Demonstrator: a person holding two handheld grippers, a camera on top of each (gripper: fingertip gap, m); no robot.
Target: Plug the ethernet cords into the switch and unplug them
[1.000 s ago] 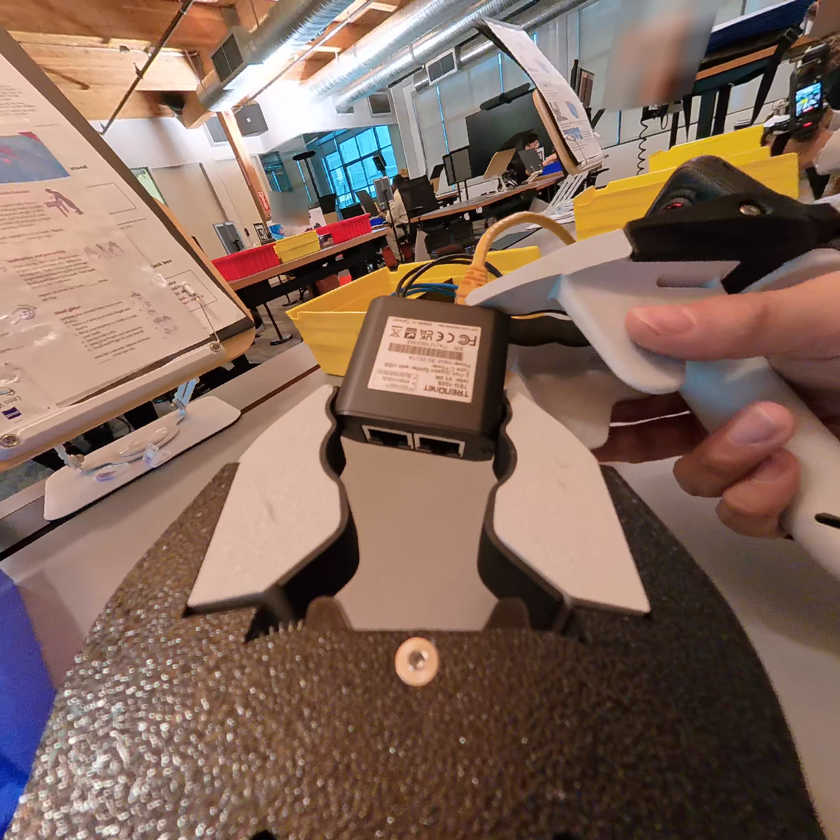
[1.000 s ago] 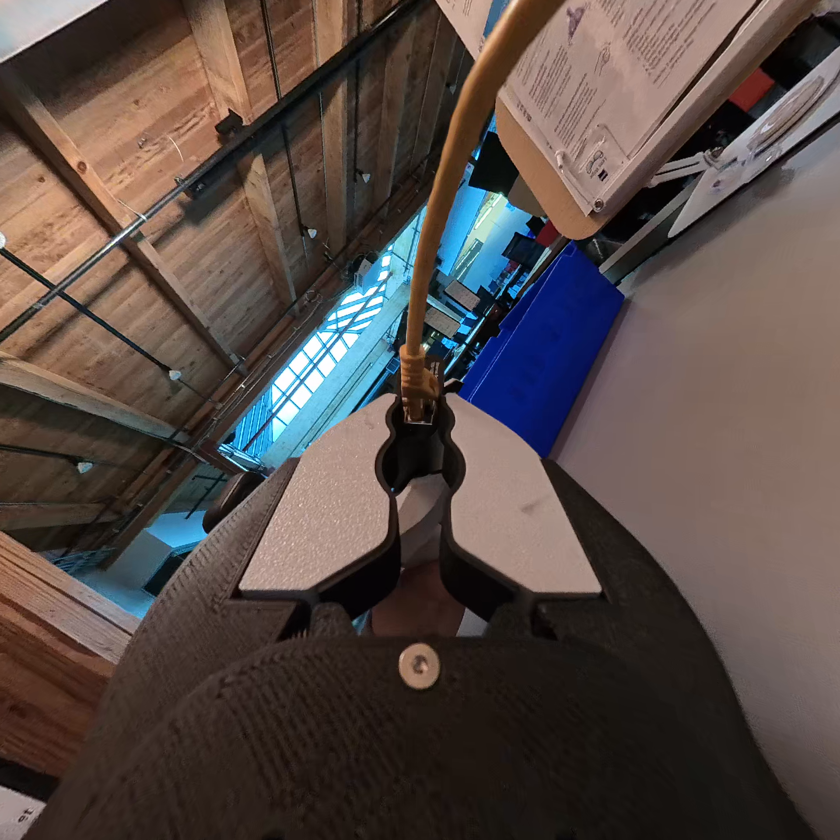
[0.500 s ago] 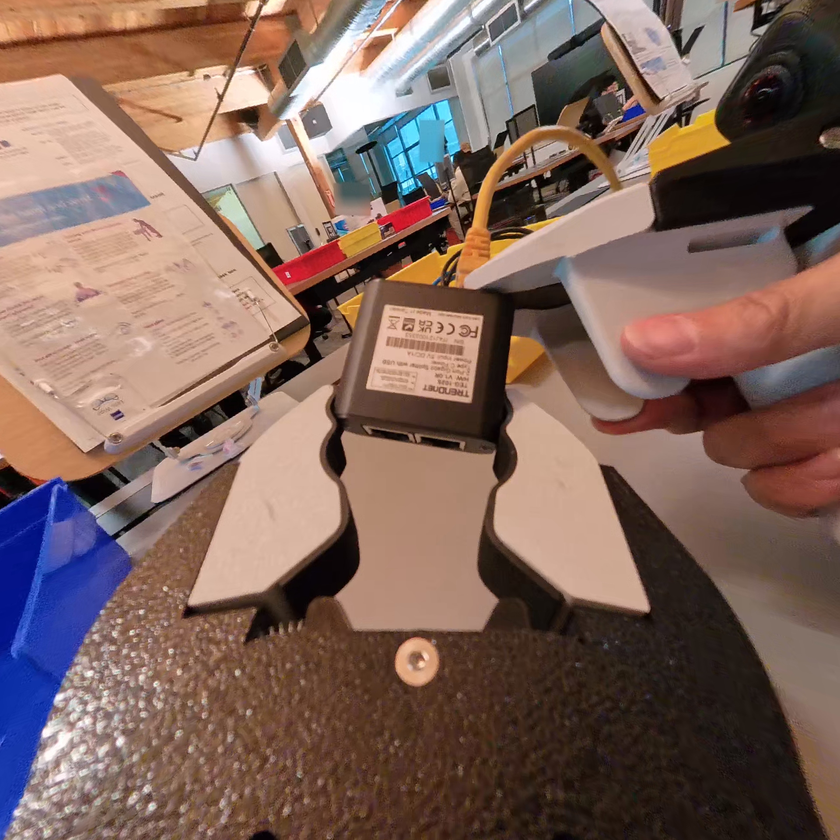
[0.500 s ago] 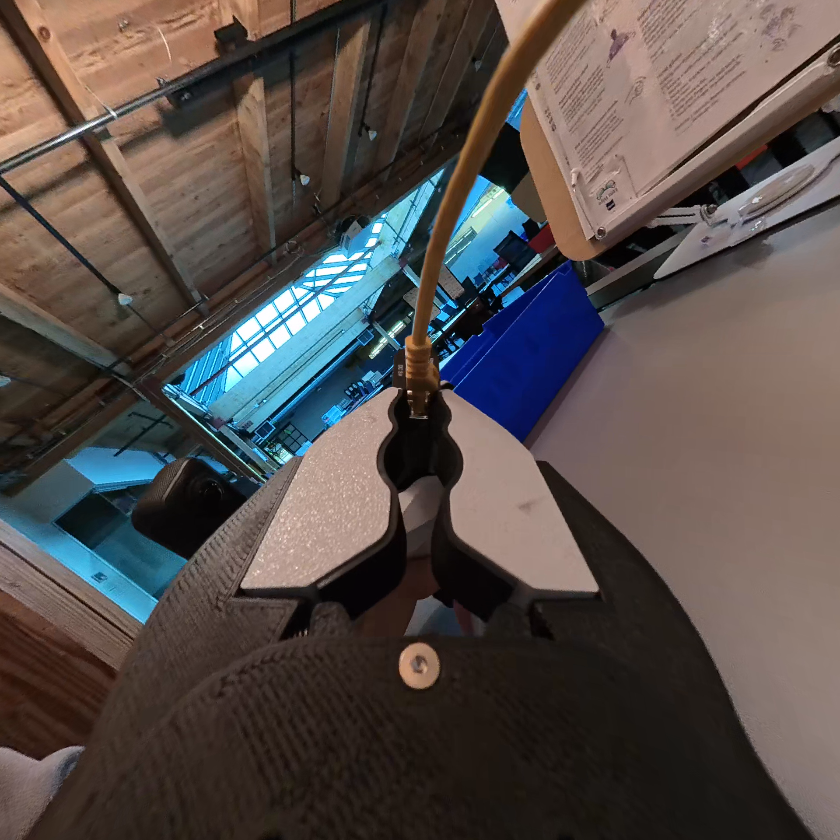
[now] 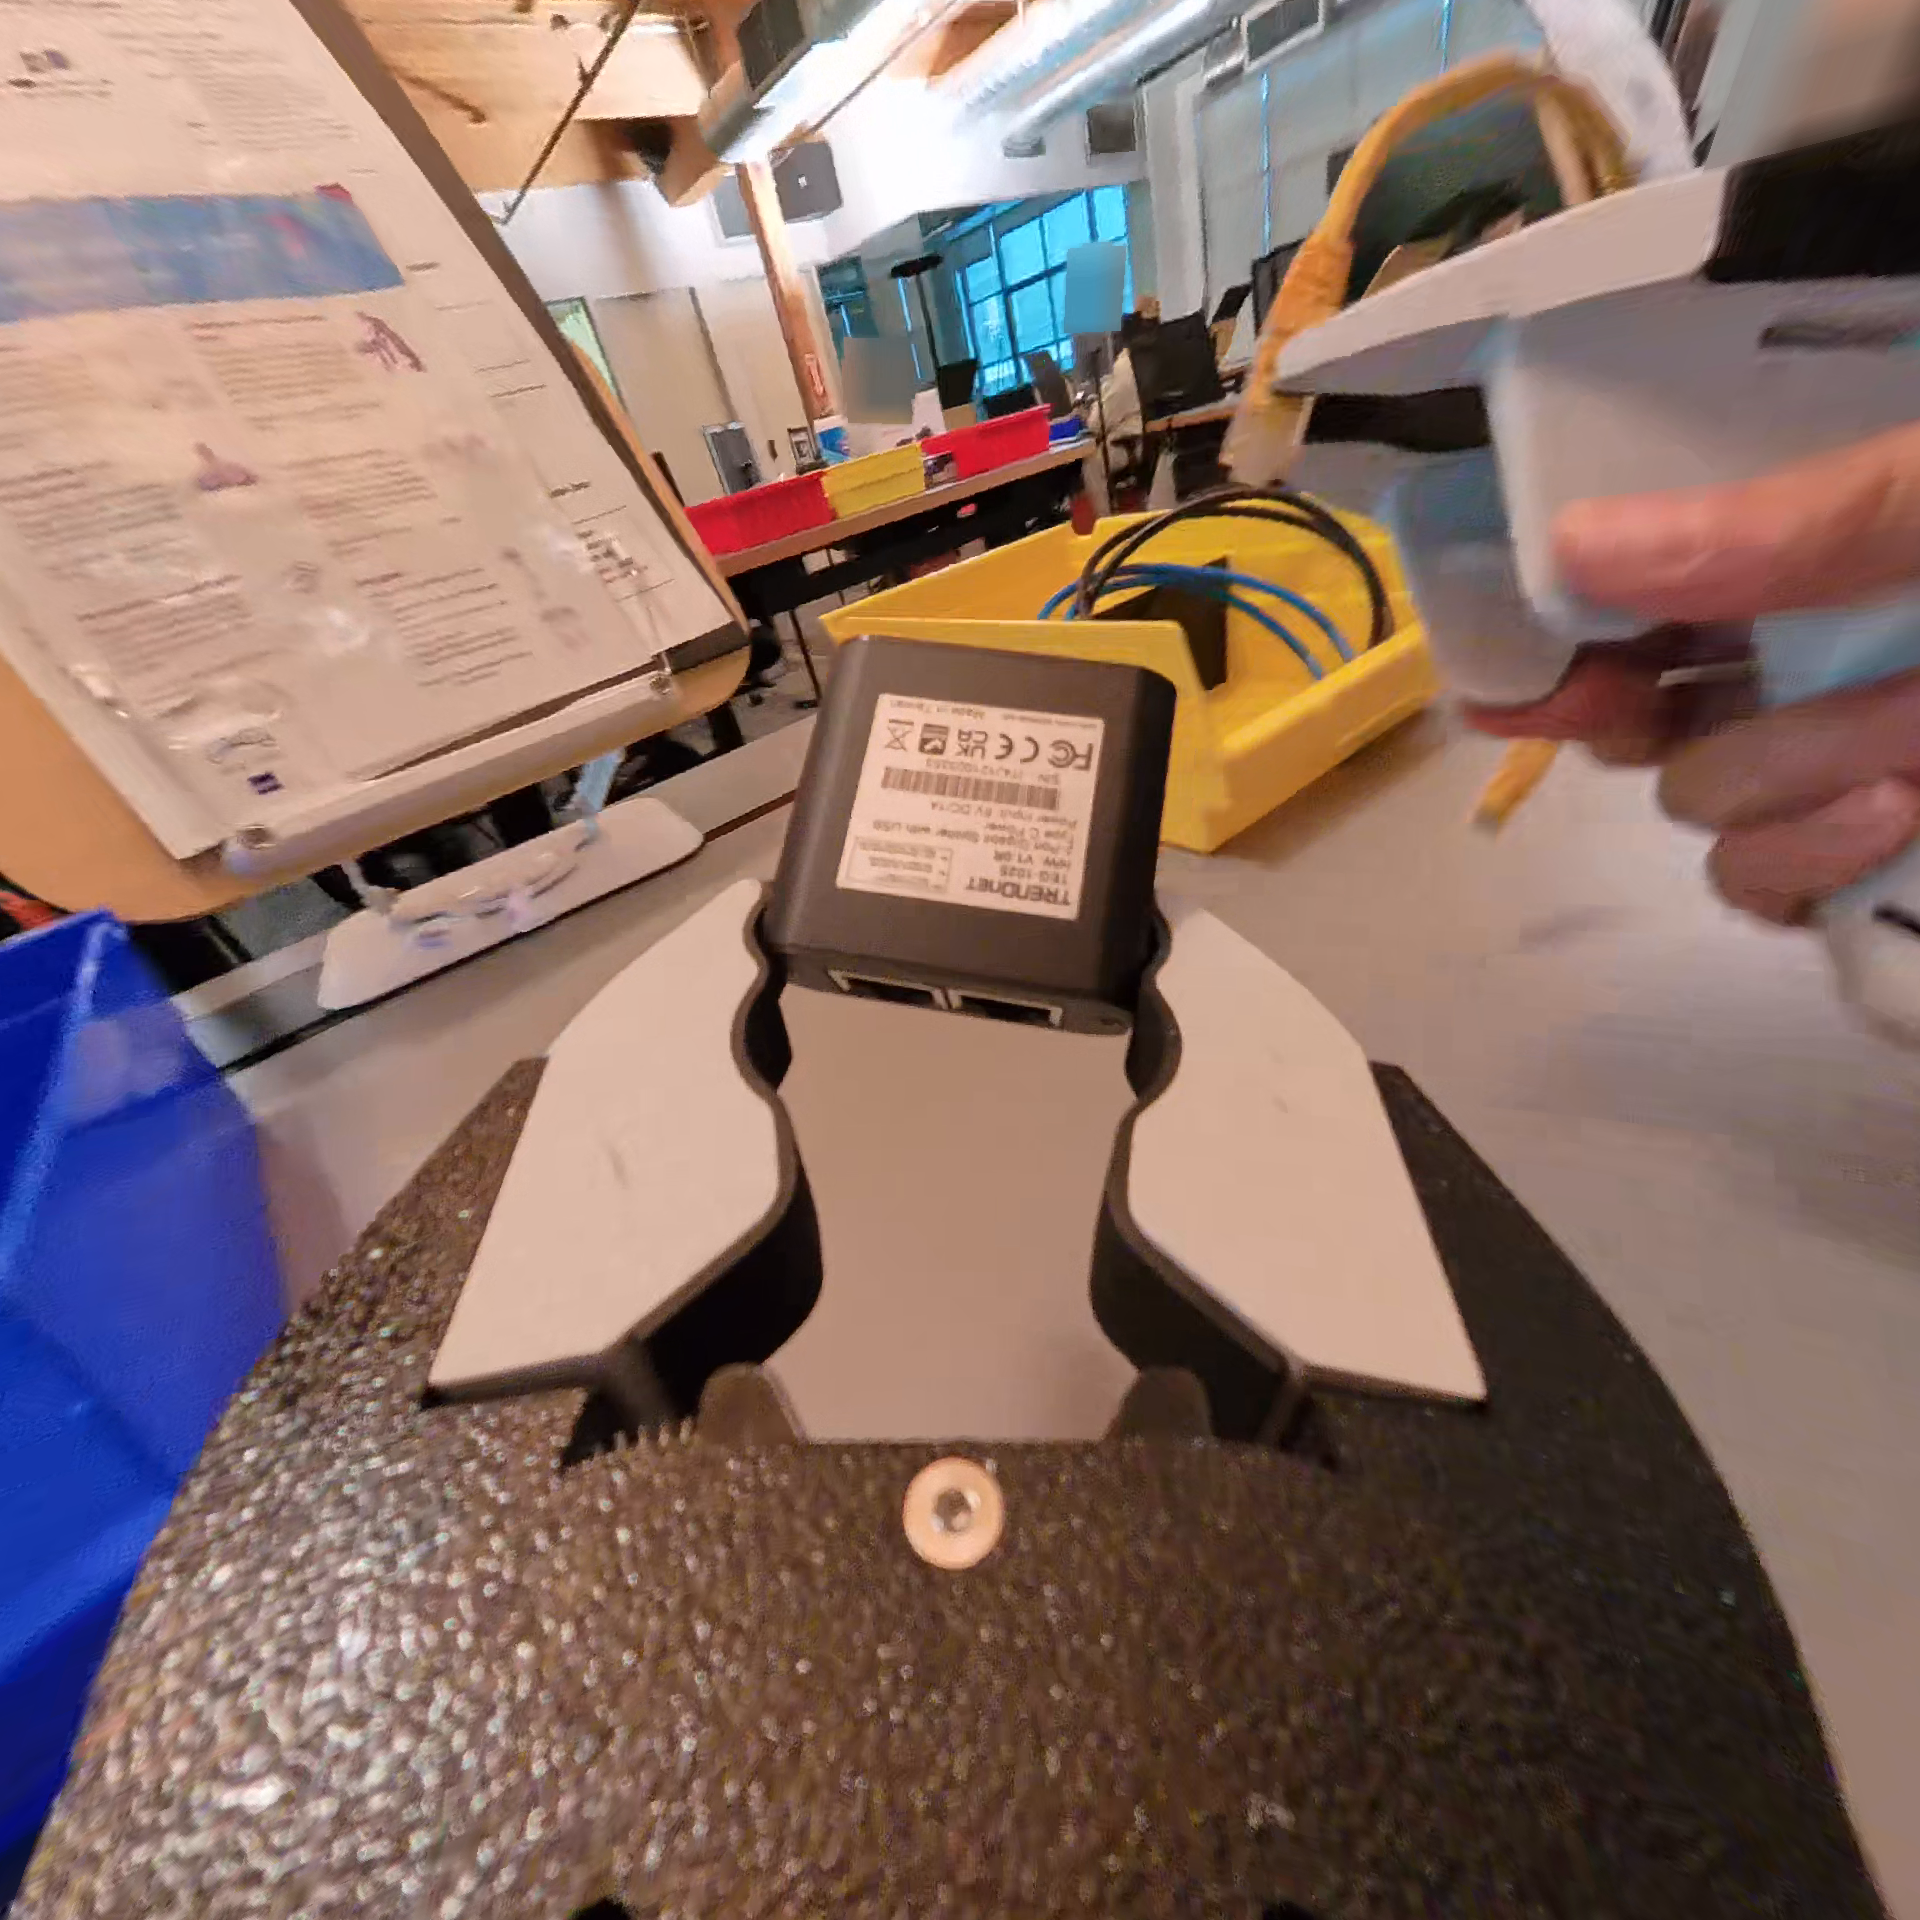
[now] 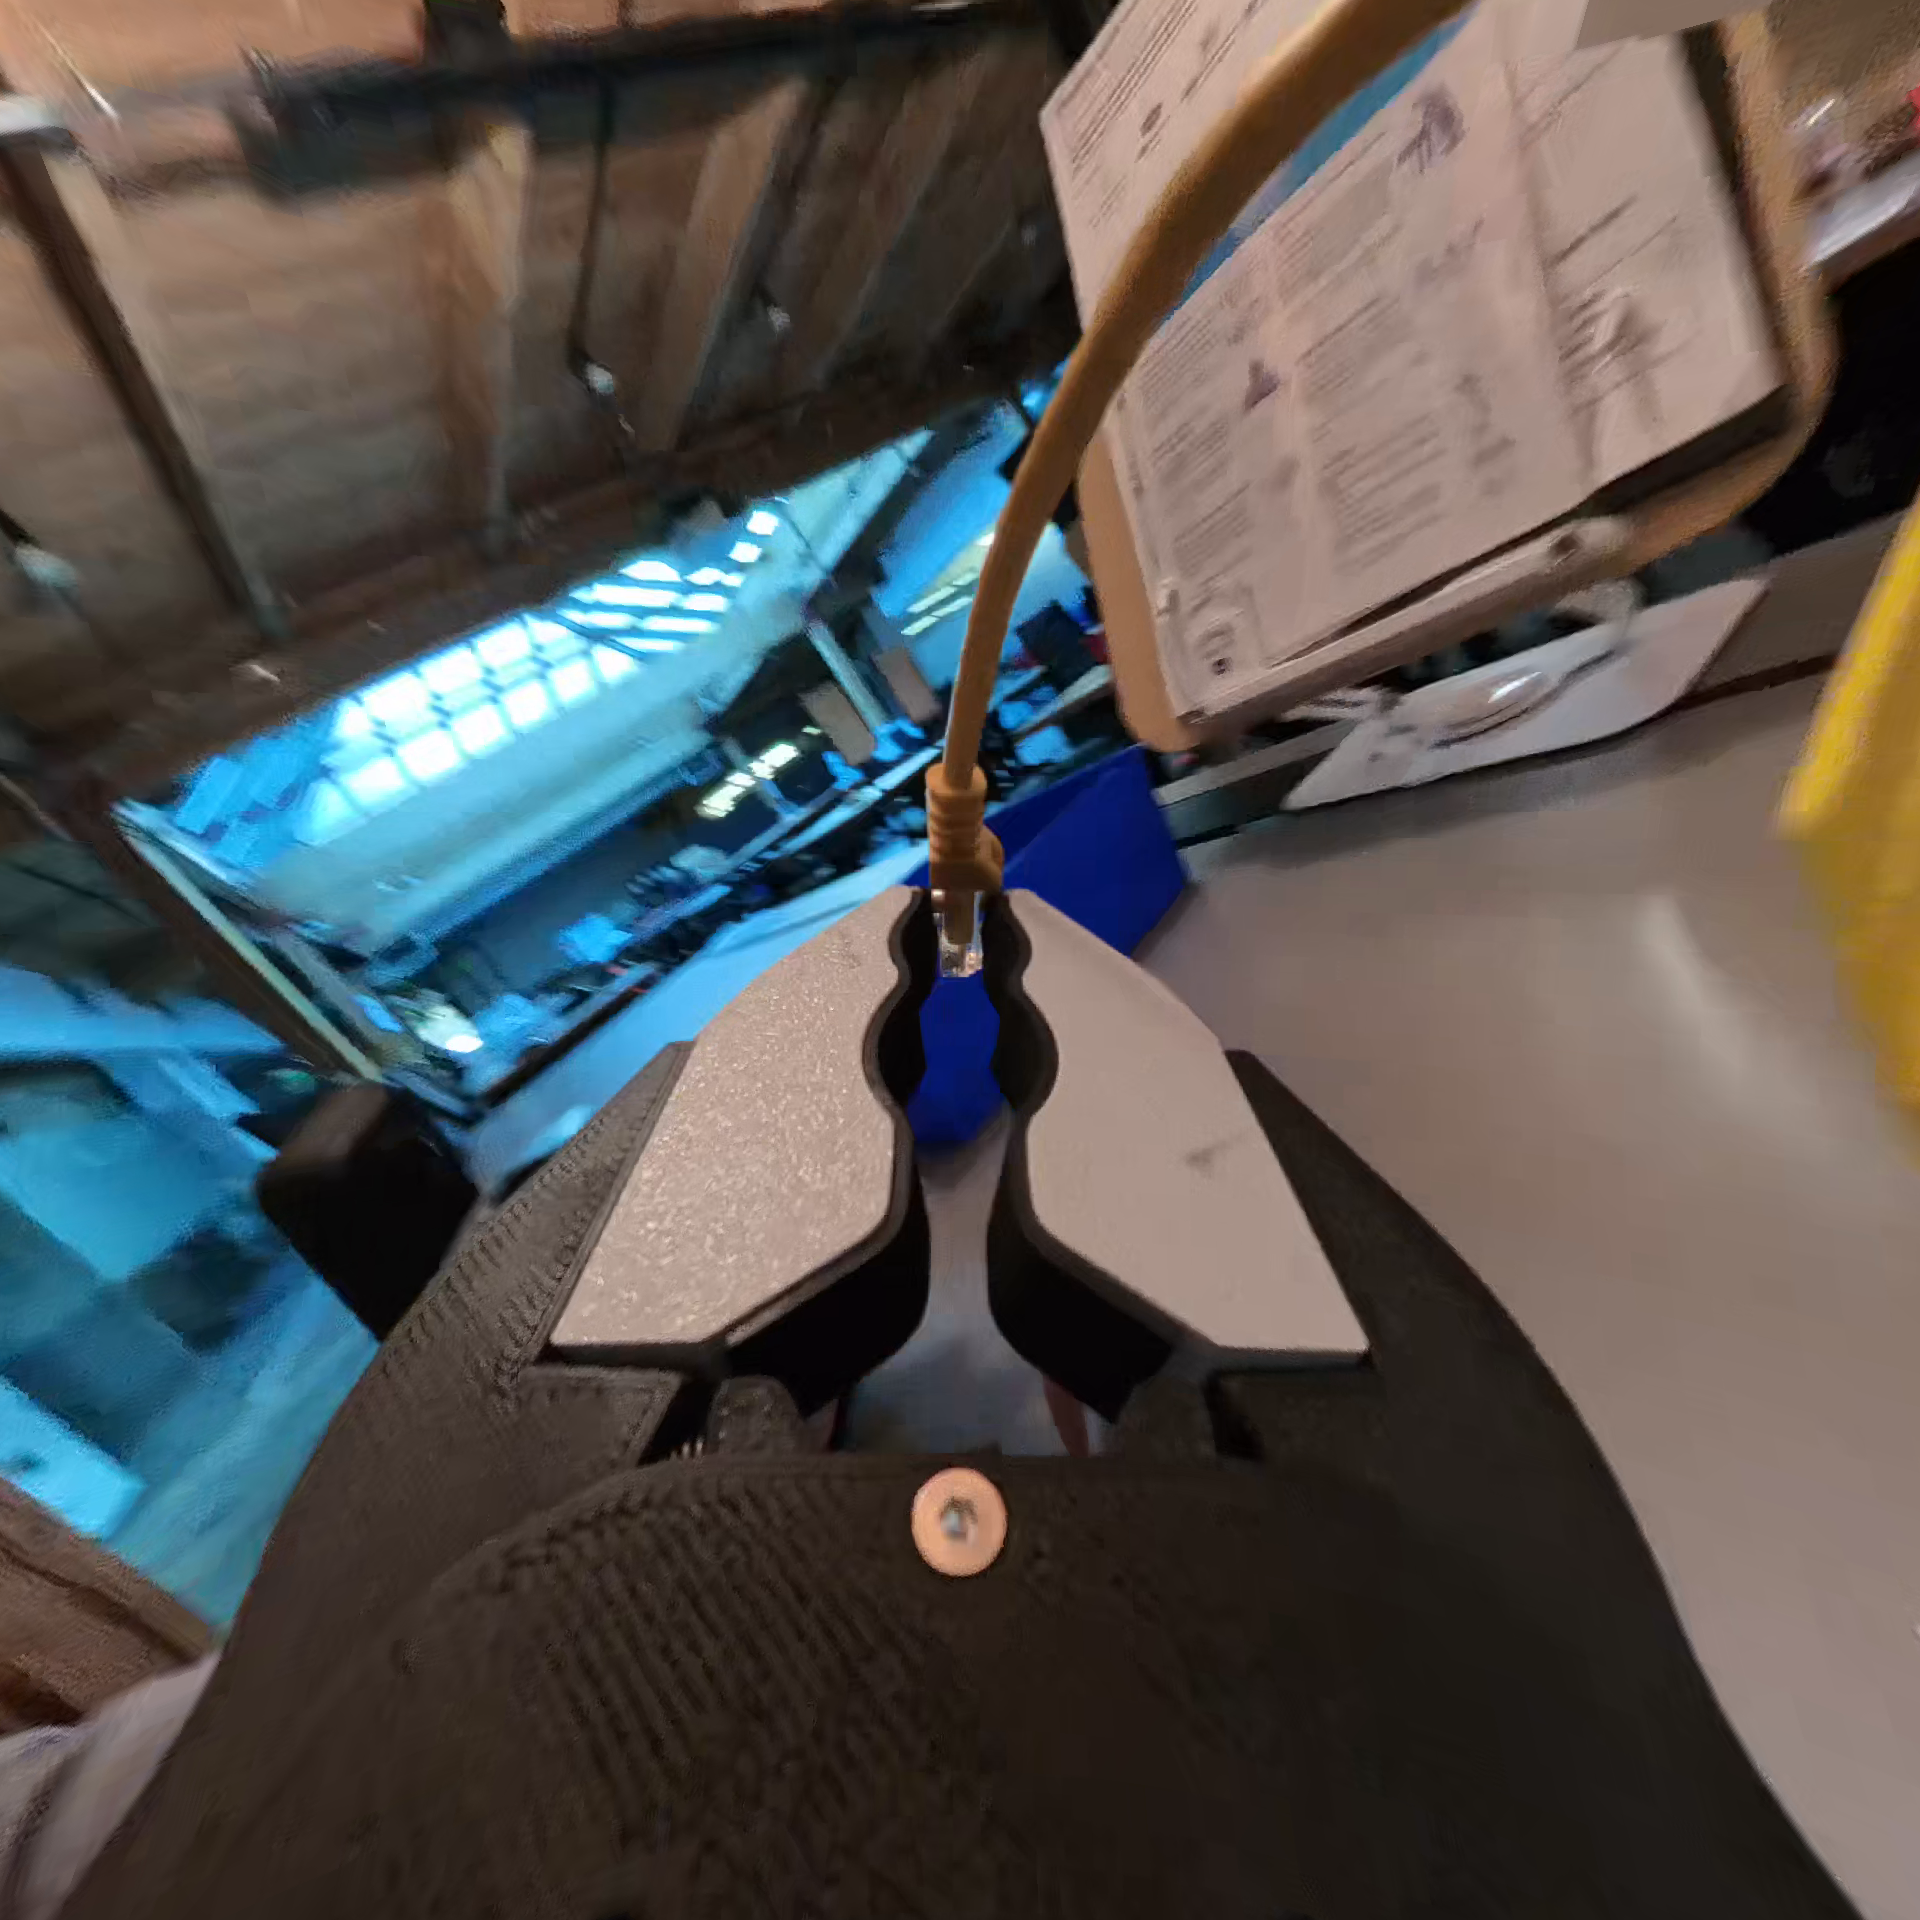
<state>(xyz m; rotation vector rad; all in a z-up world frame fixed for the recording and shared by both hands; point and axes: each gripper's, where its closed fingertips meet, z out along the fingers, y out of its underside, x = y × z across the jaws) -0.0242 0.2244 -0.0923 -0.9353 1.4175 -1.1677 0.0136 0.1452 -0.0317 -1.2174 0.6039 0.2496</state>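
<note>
My left gripper point(image 5: 961, 940) is shut on a small black switch point(image 5: 982, 821), held above the grey table point(image 5: 1558, 1143) with its white label up and two empty ports facing me. My right gripper point(image 6: 958, 914) is shut on the clear plug of a yellow ethernet cord point(image 6: 1049, 457), which arcs up and over. In the left wrist view the right gripper point(image 5: 1278, 379) is up at the right, held by a hand point(image 5: 1766, 665), with the yellow cord point(image 5: 1340, 197) at its tip, apart from the switch.
A yellow bin point(image 5: 1236, 675) with blue and black cords stands behind the switch. A tilted board with a printed sheet point(image 5: 291, 447) is at the left on a white stand. A blue bin point(image 5: 94, 1226) is at the near left. Spacing between my two grippers at the tips: around 11 cm.
The right gripper with the yellow cord has moved up and to the right, away from the switch. Both views have swung, and the yellow bin now shows fully.
</note>
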